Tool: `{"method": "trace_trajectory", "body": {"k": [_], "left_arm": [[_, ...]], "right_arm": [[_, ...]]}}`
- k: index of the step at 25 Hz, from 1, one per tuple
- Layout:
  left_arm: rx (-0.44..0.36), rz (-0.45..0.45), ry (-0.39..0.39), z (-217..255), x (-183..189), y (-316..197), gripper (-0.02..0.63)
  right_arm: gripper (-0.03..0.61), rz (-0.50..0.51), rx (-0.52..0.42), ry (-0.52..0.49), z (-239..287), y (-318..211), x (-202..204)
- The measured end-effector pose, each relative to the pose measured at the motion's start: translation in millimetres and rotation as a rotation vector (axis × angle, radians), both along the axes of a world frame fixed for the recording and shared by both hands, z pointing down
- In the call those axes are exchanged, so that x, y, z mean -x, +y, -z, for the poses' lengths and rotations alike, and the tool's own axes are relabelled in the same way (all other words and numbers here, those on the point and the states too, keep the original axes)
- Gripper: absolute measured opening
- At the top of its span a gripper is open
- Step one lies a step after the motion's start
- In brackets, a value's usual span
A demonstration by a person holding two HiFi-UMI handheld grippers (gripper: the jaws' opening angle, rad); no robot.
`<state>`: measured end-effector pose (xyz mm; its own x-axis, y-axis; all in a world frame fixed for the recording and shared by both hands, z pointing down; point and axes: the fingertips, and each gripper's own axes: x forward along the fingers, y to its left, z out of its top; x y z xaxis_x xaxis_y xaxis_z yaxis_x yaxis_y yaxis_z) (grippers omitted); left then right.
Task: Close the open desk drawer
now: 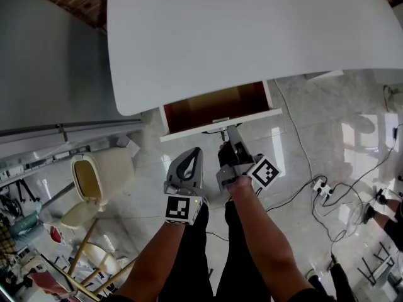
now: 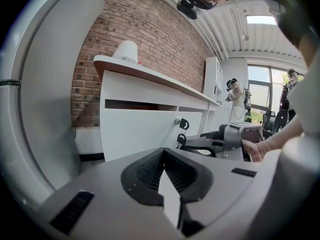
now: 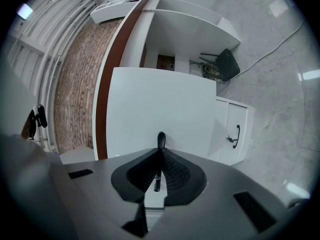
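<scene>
Drawer (image 1: pixel 214 109) open under desk (image 1: pixel 252 36), R tool (image 1: pixel 225 150) at front

The drawer front (image 1: pixel 220 123) juts out at frame centre from under the desk top (image 1: pixel 252 36). We find its middle taken by the right gripper (image 1: pixel 223 148), pinched on the key (image 3: pixel 160 140). Left of it the floor (image 1: pixel 148 146) lies open as far as the bin (image 1: pixel 107 168). To the right, a power strip (image 1: pixel 322 188) and its cables clutter the way.

Red brick wall (image 2: pixel 150 39); glossy pale floor (image 1: pixel 334 131); bright window (image 2: pixel 259 76); ceiling light panel (image 2: pixel 260 20).
</scene>
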<state>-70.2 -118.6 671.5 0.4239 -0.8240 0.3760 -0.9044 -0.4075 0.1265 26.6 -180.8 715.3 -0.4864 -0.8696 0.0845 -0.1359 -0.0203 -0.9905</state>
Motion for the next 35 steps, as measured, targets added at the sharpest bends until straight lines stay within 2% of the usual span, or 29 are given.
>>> {"method": "trace_trajectory", "body": {"k": [8, 20, 27, 35], "left_arm": [[0.005, 0.027, 0.016, 2.9, 5.9, -10.5, 0.008], [-0.030, 0.072, 0.025, 9.1, 25.1, -37.4, 0.008], [-0.027, 0.078, 0.046, 11.2, 27.5, -39.4, 0.008], [-0.022, 0.077, 0.036, 11.2, 30.3, -34.5, 0.008]], "right_arm": [[0.038, 0.000, 0.003, -0.022, 2.0, -23.0, 6.4], [0.038, -0.003, 0.001, -0.017, 2.3, -66.2, 16.5], [0.038, -0.013, 0.006, 0.005, -0.2, -87.8, 22.7], [0.038, -0.020, 0.025, -0.001, 1.7, -102.8, 25.4]]}}
